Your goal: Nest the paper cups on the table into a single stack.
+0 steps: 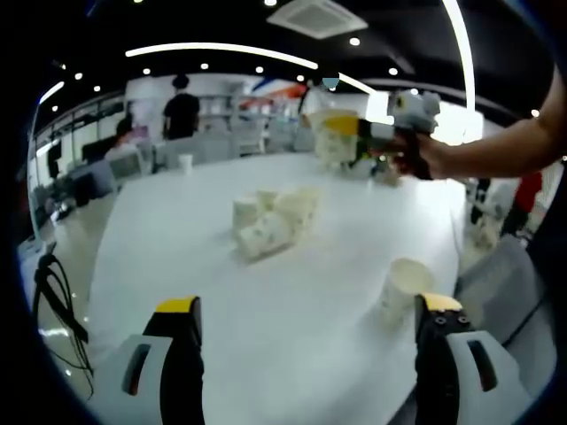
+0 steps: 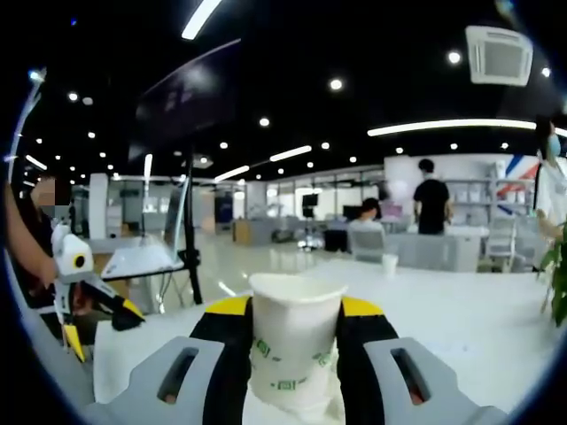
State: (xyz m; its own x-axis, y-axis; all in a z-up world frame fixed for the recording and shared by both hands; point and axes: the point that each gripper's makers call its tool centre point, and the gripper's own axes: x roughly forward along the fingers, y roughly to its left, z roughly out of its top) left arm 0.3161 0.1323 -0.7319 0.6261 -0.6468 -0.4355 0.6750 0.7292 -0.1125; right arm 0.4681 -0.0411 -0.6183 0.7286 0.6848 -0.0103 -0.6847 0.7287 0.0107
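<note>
Cup pile [image 1: 270, 223] faces left claw [image 1: 308, 320]; right claw [image 2: 296, 329] grips cup [image 2: 295, 341].

The paper cup [image 2: 295, 350] looks matt white with green print. The table [image 1: 266, 310] is smooth white with a faint sheen. The right gripper [image 2: 295, 354] has matt grey plastic bodies, black jaws and yellow tips.

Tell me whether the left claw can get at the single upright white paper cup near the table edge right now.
Probably yes. The left claw is open and holds nothing, and the upright white paper cup stands just ahead beside its right jaw, with bare white table around it.
</note>
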